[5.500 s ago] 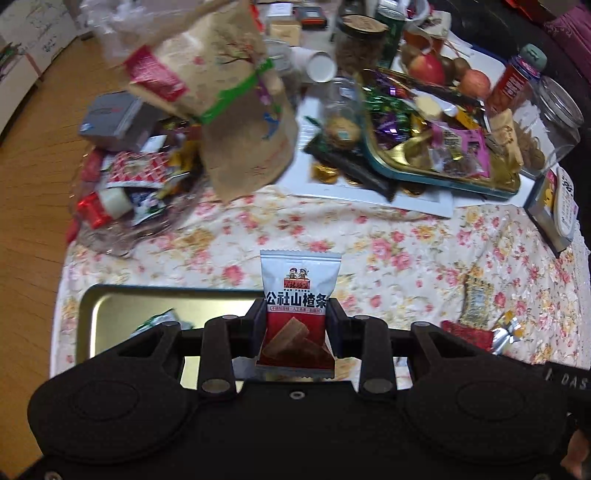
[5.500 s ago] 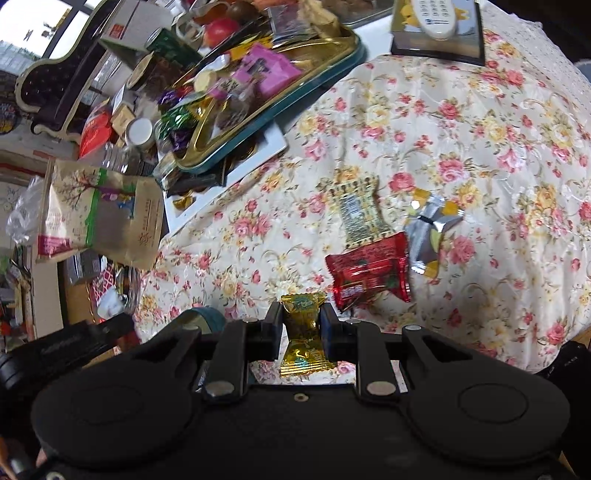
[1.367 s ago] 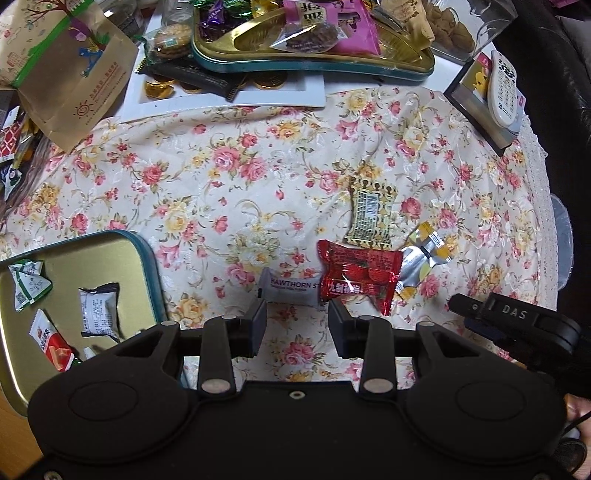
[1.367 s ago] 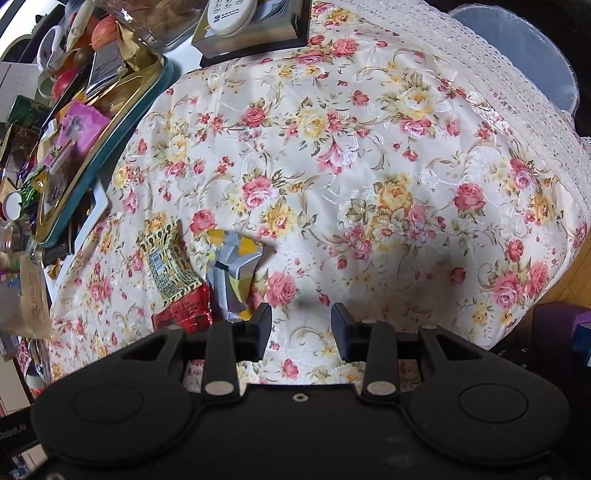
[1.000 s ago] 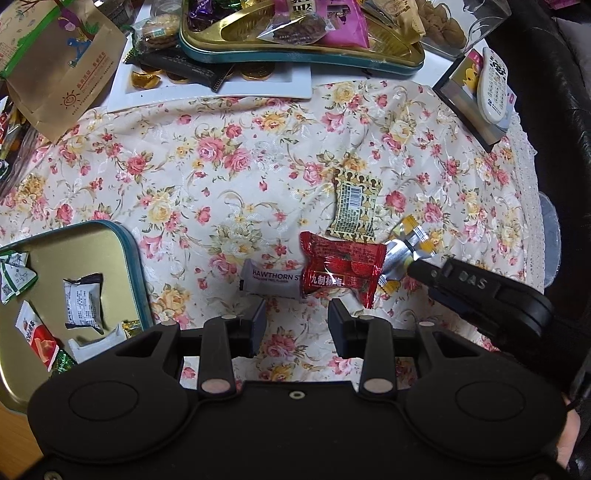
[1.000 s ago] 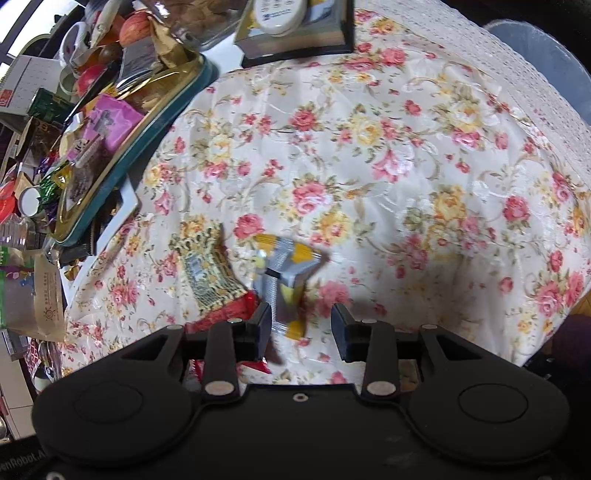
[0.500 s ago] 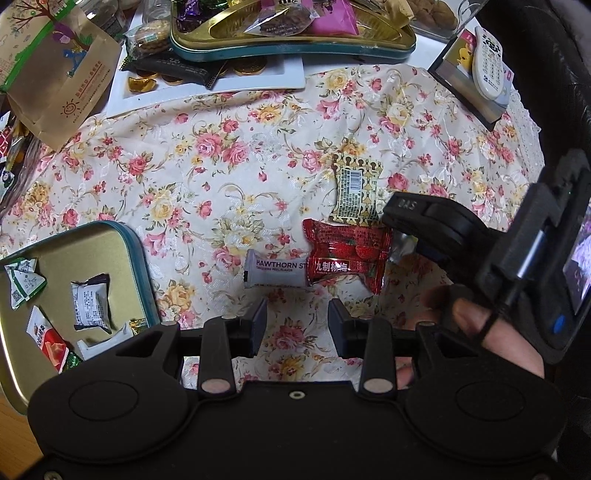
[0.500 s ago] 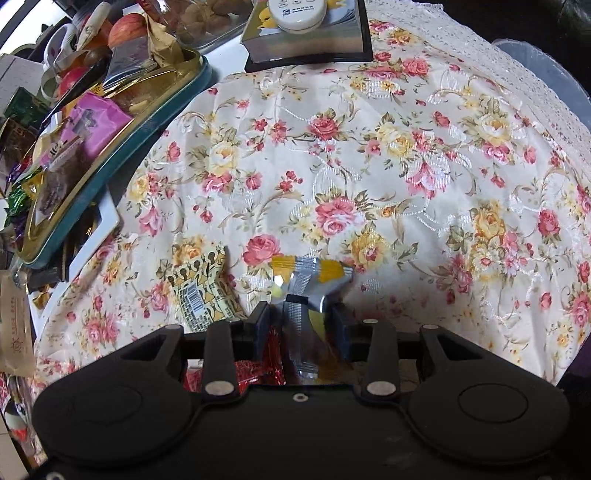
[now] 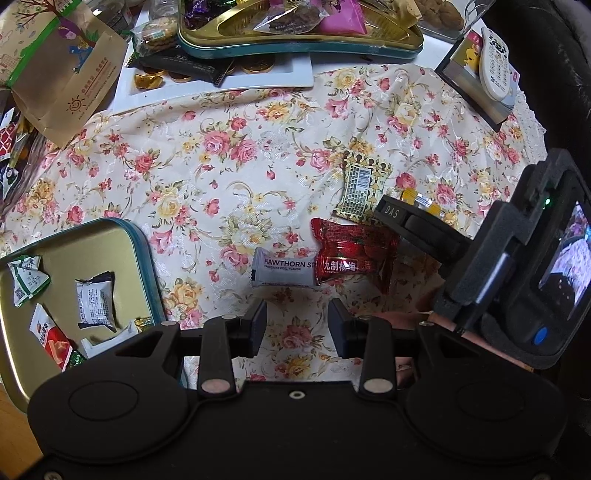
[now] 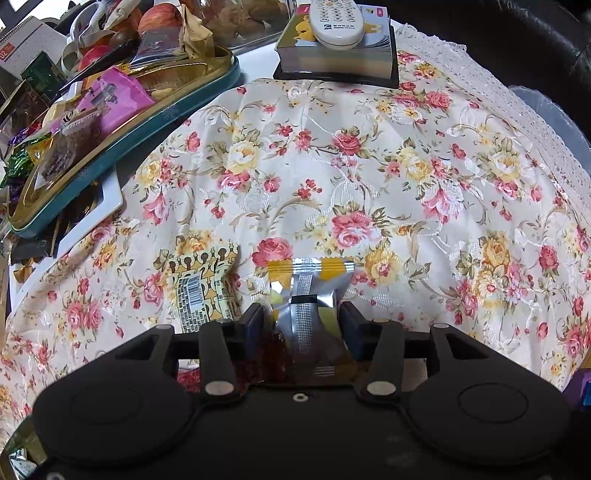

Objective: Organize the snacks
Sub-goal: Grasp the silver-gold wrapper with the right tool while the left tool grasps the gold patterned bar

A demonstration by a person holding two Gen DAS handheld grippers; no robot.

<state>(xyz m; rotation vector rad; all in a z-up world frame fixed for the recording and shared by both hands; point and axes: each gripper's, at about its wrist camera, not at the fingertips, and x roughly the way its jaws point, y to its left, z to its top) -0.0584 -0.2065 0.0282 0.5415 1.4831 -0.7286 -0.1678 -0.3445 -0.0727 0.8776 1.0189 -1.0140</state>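
My left gripper [image 9: 297,325] is open and empty, just short of a white hawthorn packet [image 9: 282,272] and a red packet [image 9: 354,254] on the floral cloth. A yellow patterned packet [image 9: 364,186] lies beyond them. My right gripper [image 10: 301,323] is open, its jaws on either side of a silver and yellow packet [image 10: 308,291] that lies on the cloth; it also shows in the left wrist view [image 9: 397,216]. The yellow patterned packet [image 10: 201,286] lies left of it. A gold tin [image 9: 70,258] with several packets sits at the left.
A teal-rimmed gold tray [image 9: 295,50] piled with snacks stands at the back, on a white tray [image 9: 258,75]. A brown paper bag [image 9: 62,77] lies back left. A remote [image 10: 338,22] rests on a notepad block [image 10: 336,59] at the back right. The cloth edge [image 10: 524,110] drops off at right.
My right gripper has moved forward and down, so the silver and yellow packet now lies between its open jaws. My left gripper has edged slightly closer to the white and red packets.
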